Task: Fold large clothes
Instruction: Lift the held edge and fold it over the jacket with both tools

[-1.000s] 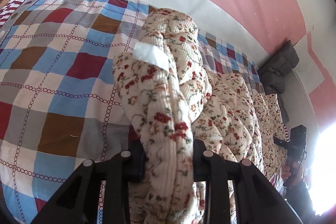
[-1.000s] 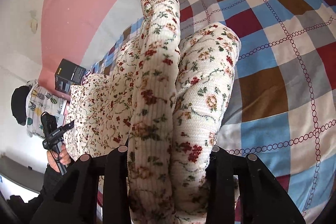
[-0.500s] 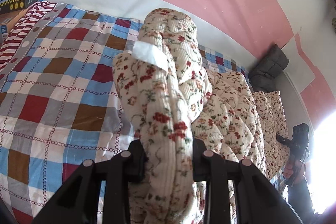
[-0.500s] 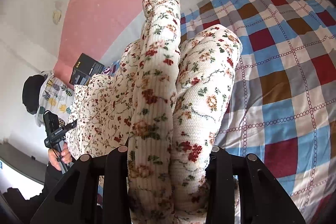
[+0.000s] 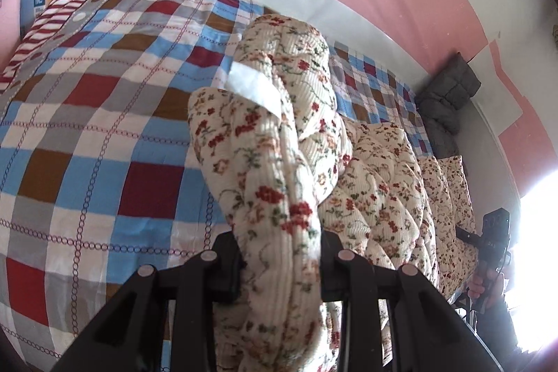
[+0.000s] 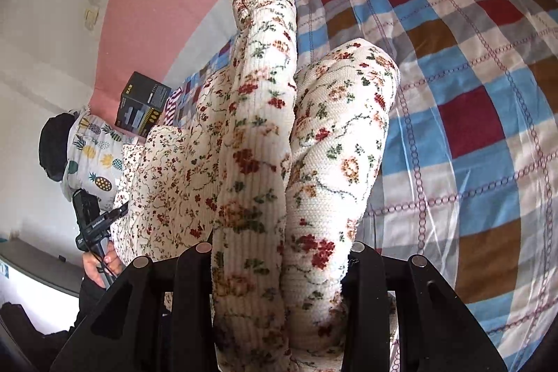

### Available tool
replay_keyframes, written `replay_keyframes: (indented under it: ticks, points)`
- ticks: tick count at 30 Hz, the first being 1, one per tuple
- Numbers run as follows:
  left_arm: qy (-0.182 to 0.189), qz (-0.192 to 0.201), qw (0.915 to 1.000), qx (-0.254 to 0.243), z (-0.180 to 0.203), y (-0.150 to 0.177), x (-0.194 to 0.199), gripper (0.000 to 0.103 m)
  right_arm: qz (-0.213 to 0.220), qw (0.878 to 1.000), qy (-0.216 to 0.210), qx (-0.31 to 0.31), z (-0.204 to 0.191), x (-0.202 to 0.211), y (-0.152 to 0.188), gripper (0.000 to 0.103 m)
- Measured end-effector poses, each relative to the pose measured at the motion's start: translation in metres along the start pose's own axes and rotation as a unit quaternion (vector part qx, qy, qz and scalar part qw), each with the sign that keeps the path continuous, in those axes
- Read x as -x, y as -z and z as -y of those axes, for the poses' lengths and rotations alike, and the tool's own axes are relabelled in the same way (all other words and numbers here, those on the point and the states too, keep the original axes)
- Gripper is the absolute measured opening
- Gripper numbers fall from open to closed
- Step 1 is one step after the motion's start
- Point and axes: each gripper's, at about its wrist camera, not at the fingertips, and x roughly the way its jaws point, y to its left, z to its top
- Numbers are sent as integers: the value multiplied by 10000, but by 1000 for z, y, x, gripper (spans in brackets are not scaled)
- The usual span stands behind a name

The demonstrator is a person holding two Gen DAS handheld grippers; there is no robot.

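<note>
left wrist view: the left gripper (image 5: 279, 253) is clenched on a bunched corner of the floral quilted garment (image 5: 380, 183), a white label (image 5: 254, 88) showing on the gathered fabric that stands up out of the jaws. the rest of the garment trails away to the right over the checked bedspread (image 5: 104, 135), toward the right gripper (image 5: 493, 232), seen small at the frame's edge in the person's hand.

right wrist view: the right gripper (image 6: 279, 250) is likewise clamped on thick folds of the same garment (image 6: 167, 190), two rolls of fabric rising between its fingers, with the cloth stretching off to the left gripper (image 6: 92, 222) at the far side. a black box (image 6: 143, 105) and a pineapple-print pillow (image 6: 90, 159) lie beyond the garment's far end.

both ends appear lifted, the span between them sagging onto the bed, so the step in hand looks like carrying one edge across to lay a fold. to do it well, both grips should hold equal tension so the padded cloth hangs straight, travel level and together, and lower the edge squarely onto the part lying on the bedspread before letting go. the bulk is the risk: quilted layers may slip from the jaws or land skewed if one side leads.
</note>
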Motion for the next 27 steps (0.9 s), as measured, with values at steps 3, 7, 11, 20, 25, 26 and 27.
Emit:
replay_keyframes:
  ticks: [3, 7, 11, 20, 25, 26, 27]
  points:
    - [-33, -125, 9997, 184, -23, 28, -15, 32, -162, 9998, 11, -139, 13, -14, 22, 37]
    - [-1, -224, 9984, 523, -61, 61, -41, 33, -304, 9989, 138, -318, 36, -39, 45, 39]
    - [264, -49, 9963, 819, -82, 78, -50, 37, -212, 9978, -62, -632, 60, -44, 55, 44]
    - [85, -47, 9974, 718, -75, 73, -50, 39, -209, 9976, 108, -650, 54, -47, 54, 47]
    - [91, 66, 9980, 622, -61, 63, -31, 35, -53, 9979, 91, -638, 25, -39, 56, 44]
    - [103, 109, 9984, 550, -58, 59, -26, 35, -11, 9983, 65, -575, 18, -35, 54, 43]
    - [106, 148, 9987, 483, -54, 55, -20, 35, 24, 9987, 33, -509, 12, -31, 51, 43]
